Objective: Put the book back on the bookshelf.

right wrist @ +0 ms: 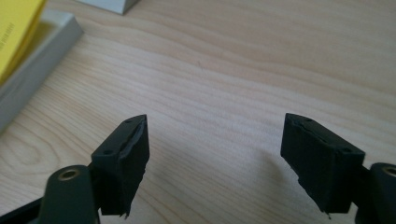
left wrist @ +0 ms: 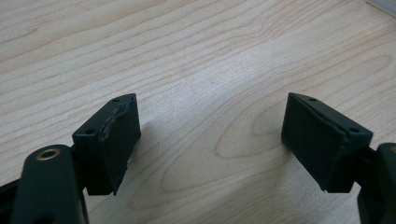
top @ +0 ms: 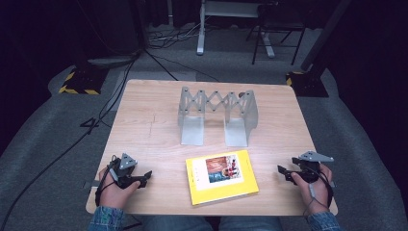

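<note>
Left tongs [top: 144, 177] sit released on the surface [top: 144, 130], nothing between the jaws; right tongs [top: 284, 172] same deal, spread wide and empty; yellow book [top: 221, 176] lies flat between them, apart from both; grey folding rack [top: 217, 115] stands just behind it.

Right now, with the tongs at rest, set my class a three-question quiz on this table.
1. True or false: the yellow book stands upright in the grey metal rack.
2. Which tongs does the book's edge show beside in their own view: A left tongs, B right tongs?
3. Fill in: both tongs are ____.

Key: 1 false, it lies flat on the table, in front of the rack; 2 B; 3 open, holding nothing.
</note>
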